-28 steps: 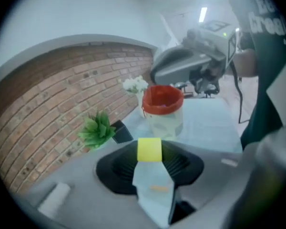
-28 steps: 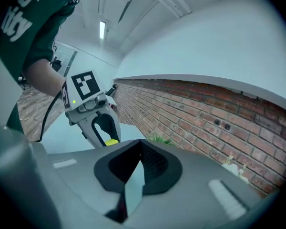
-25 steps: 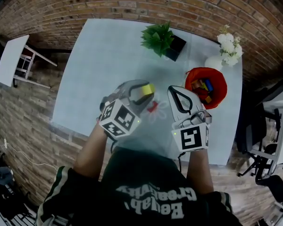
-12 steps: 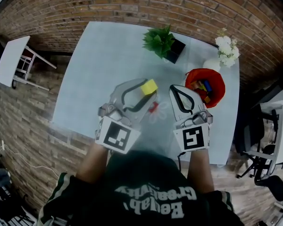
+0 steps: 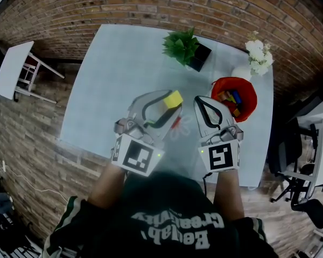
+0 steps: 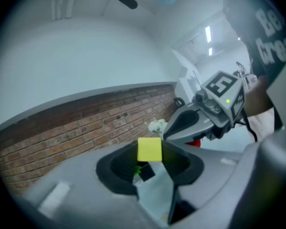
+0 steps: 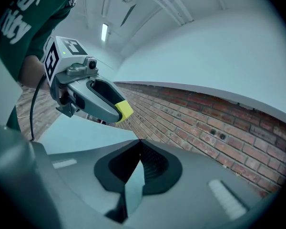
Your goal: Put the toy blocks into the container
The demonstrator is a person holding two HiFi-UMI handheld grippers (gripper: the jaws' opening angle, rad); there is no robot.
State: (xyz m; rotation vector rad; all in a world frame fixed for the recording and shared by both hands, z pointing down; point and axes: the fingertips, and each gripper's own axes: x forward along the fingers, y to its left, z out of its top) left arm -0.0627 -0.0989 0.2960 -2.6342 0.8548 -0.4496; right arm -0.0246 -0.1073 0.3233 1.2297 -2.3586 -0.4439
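Note:
A yellow block (image 5: 174, 98) hangs above the pale table (image 5: 113, 63), and my left gripper (image 5: 168, 104) is shut on it. In the left gripper view the same yellow block (image 6: 149, 149) sits pinched between the jaw tips. My right gripper (image 5: 202, 100) is beside it to the right, shut with nothing in it; its tips meet in the right gripper view (image 7: 139, 143). The red container (image 5: 246, 97) stands to the right of the right gripper and holds several coloured blocks. A small red block (image 5: 176, 123) lies on the table between the two grippers.
A potted green plant (image 5: 183, 43) stands at the table's far side. A white vase of flowers (image 5: 257, 57) stands behind the container. A brick wall runs beyond the table. A white side table (image 5: 13, 69) is off to the left.
My left gripper has turned and shifted slightly right and away with the yellow block still in it. The right gripper has barely moved.

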